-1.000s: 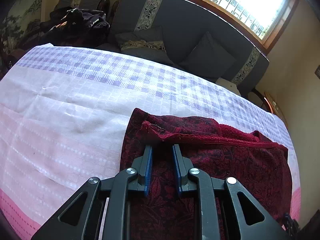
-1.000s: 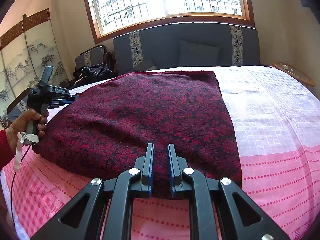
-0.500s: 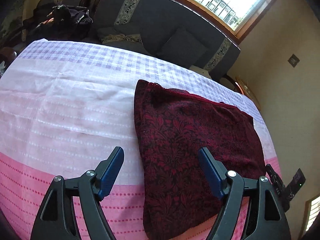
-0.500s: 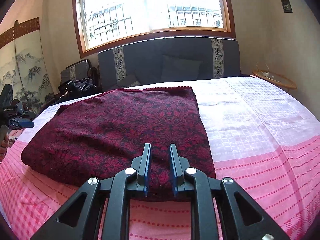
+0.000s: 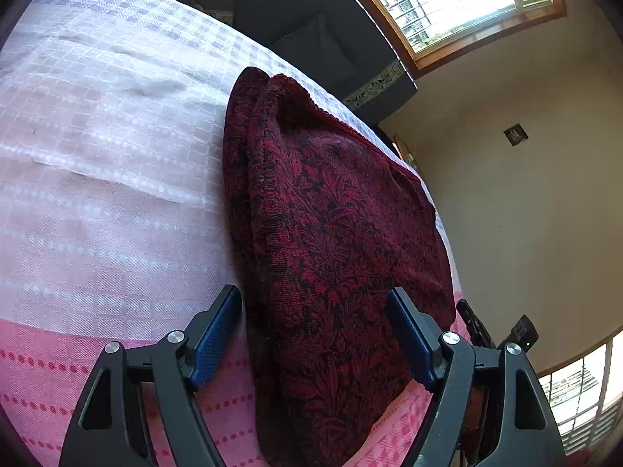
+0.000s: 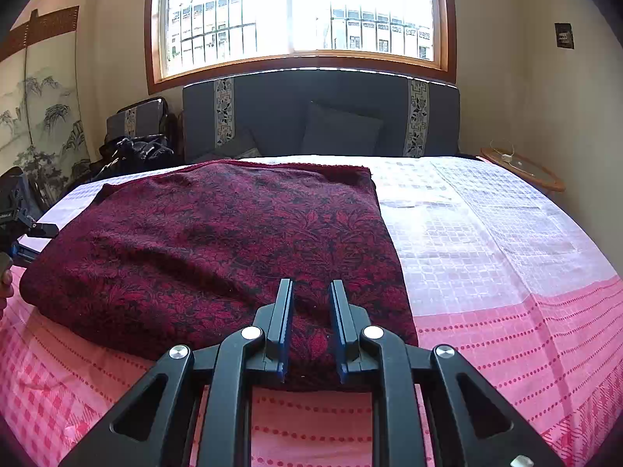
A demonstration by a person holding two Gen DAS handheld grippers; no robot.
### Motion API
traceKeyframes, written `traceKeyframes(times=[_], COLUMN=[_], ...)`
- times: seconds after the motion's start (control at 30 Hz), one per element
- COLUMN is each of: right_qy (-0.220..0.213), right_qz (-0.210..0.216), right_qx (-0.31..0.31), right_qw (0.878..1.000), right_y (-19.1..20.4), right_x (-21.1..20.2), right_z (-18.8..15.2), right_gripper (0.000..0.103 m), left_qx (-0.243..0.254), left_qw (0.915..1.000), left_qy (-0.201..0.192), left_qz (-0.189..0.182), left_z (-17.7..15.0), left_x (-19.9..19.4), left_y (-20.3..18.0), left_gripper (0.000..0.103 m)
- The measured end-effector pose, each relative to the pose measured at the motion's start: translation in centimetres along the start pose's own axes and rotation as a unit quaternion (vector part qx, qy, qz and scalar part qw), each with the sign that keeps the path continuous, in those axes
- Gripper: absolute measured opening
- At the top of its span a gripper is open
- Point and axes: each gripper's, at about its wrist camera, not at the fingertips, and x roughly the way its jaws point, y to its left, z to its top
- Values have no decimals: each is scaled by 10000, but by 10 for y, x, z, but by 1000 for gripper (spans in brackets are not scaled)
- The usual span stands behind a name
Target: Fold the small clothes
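Note:
A dark red floral cloth lies folded in a thick rectangle on the pink-and-white bed cover. My left gripper is open wide and low over the cloth's left side. One finger is over the bed cover and the other over the fabric, and neither pad presses on it. That gripper also shows at the left edge of the right wrist view. My right gripper sits at the cloth's near edge. Its jaws stand narrowly apart with a ridge of fabric pinched between them.
A dark sofa with cushions stands against the window wall beyond the bed. A small round wooden table is at the right. Dark bags are piled at the back left. Bed cover lies bare right of the cloth.
My left gripper has let go of the cloth's far hem, opened wide and drawn back toward the near left side. The hem now lies flat. The right gripper has stayed at the near edge.

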Motion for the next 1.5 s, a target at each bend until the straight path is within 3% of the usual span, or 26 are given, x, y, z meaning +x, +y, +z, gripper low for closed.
traceKeyframes(times=[0.17, 0.3, 0.4, 0.47, 0.53, 0.63, 0.7, 0.77, 0.87, 1.0, 1.37, 1.5], right_qy=[-20, 25, 48, 38, 66, 91, 67, 69, 110, 102, -98, -177], right_qz=[-71, -130, -190, -230, -236, -252, -243, -207, -152, -71, 289, 408], right_qx=[-58, -191, -243, -235, -234, -267, -285, -283, -228, -189, 2, 42], right_qw=[10000, 9997, 9995, 9995, 9994, 9993, 9993, 9994, 9996, 9997, 9995, 9990], right_y=[3, 10, 12, 12, 11, 13, 13, 13, 10, 9, 1, 1], right_x=[-1, 0, 1, 0, 1, 2, 1, 2, 3, 3, -6, -8], right_z=[0, 0, -1, -1, -1, -1, -1, 0, 0, 0, -1, -2], right_gripper=[18, 19, 20, 21, 21, 21, 21, 22, 24, 25, 31, 31], left_qx=[426, 472, 504, 529, 349, 143, 325, 686, 1437, 1891, 2290, 2337], left_qw=[9986, 9975, 9979, 9985, 9993, 9996, 9976, 9899, 9635, 9350, 8868, 8799], left_qy=[225, 30, -169, -139, -114, -152, -233, -345, -454, -576, -784, -846], left_qz=[-227, -520, -381, -74, 122, 178, 558, 1189, 2215, 2943, 3938, 4050], left_z=[4, 9, 10, 8, 8, 8, 3, -4, -15, -25, -36, -38], left_x=[19, 25, 31, 36, 42, 43, 43, 47, 57, 65, 73, 71], left_y=[-16, -18, -20, -25, -21, -16, -26, -47, -87, -122, -164, -178], left_gripper=[77, 77, 77, 69, 47, 36, 33, 33, 32, 28, 25, 24])
